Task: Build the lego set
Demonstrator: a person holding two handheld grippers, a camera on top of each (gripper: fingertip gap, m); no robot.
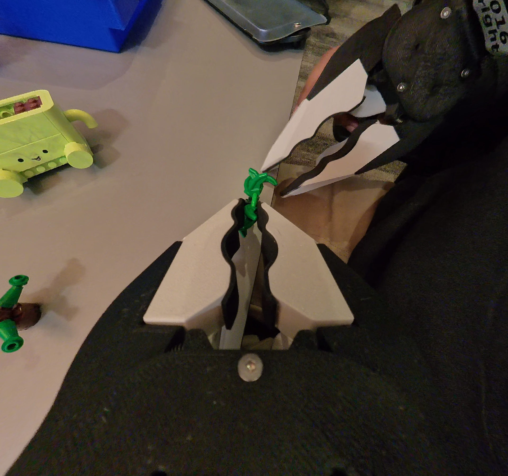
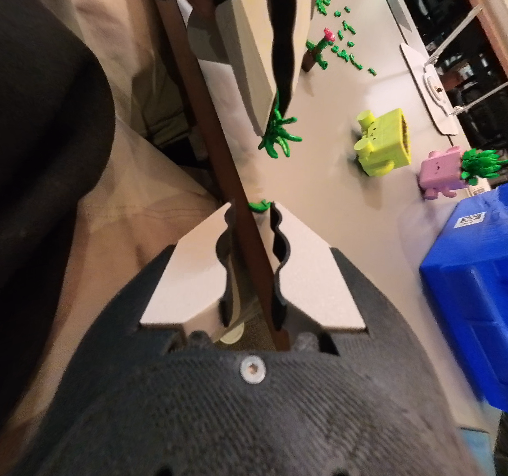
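Observation:
My left gripper is shut on a green leafy plant piece and holds it upright near the table's near edge. The plant also shows in the right wrist view, sticking out of the left gripper's fingers. My right gripper has its jaws narrowly apart, with a small green leaf piece at its tips. In the left wrist view the right gripper sits just right of the plant's top. A lime-green box figure stands on the table.
A brown stem with green arms lies at the left. Several loose green pieces lie farther off. A pink figure with green leaves stands beside a blue bin. A grey flat case lies at the back. A person's lap is below the edge. Left tips to right tips: about 4 centimetres. Between my right fingertips and the grey flat case there is roughly 25 centimetres.

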